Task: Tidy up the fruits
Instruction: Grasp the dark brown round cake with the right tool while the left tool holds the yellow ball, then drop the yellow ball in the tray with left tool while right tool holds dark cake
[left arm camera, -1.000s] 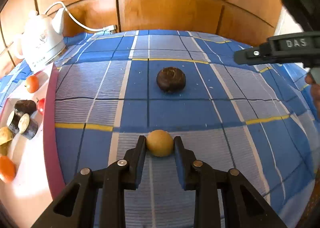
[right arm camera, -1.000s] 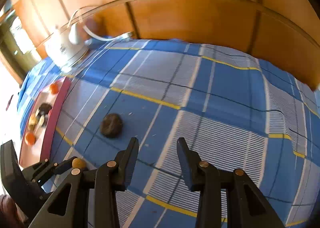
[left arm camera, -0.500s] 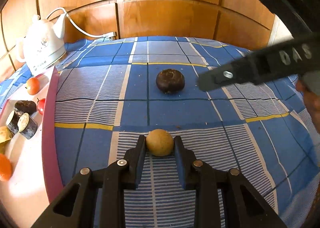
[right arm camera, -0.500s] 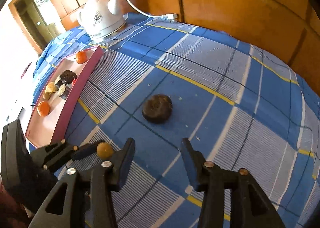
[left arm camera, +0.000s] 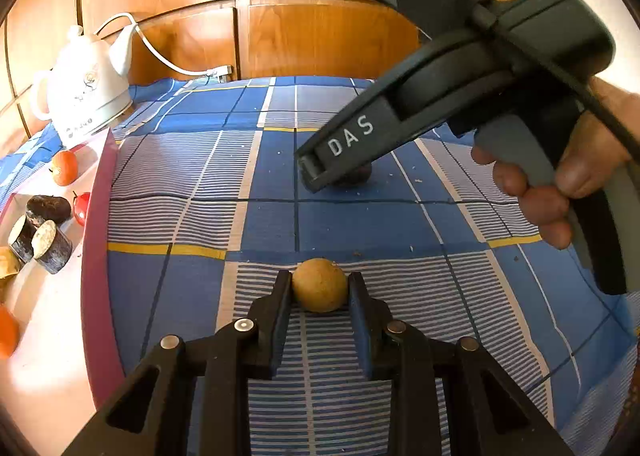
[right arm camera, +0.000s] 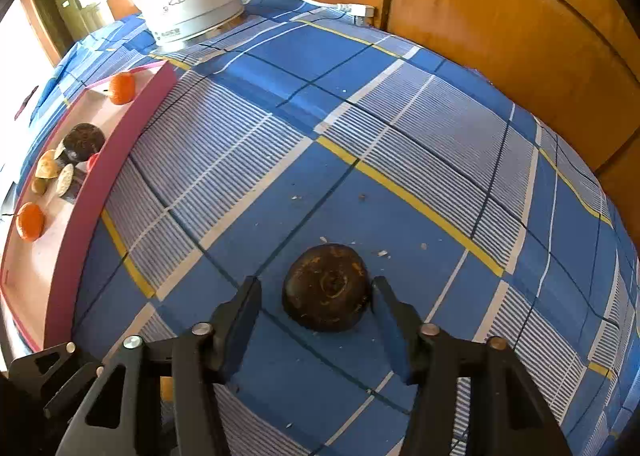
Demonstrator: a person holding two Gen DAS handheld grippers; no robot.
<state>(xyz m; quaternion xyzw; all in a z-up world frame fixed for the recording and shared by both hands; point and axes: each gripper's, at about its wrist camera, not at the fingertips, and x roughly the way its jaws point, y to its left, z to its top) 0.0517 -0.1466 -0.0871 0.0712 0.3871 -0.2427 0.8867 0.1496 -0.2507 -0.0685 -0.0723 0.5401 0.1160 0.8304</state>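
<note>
The left gripper (left arm camera: 319,288) sits low over the blue plaid cloth (left arm camera: 260,172), its fingers clenched on a small round tan fruit (left arm camera: 319,285). The right gripper (right arm camera: 316,296), held in a bare hand (left arm camera: 560,184) and angled down toward the cloth, has its jaws spread around a dark brown, flattened round fruit (right arm camera: 326,287); the right finger is about touching it, the left apart.

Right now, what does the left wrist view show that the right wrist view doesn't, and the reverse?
Only the left wrist view: the left gripper shut on the tan round fruit, and the hand holding the right gripper's body.

Only the right wrist view: the right gripper open around the dark round fruit, its right finger at the fruit's side, a gap on the left.

Both: the white kettle, the pink tray with fruits, and the blue checked cloth.
</note>
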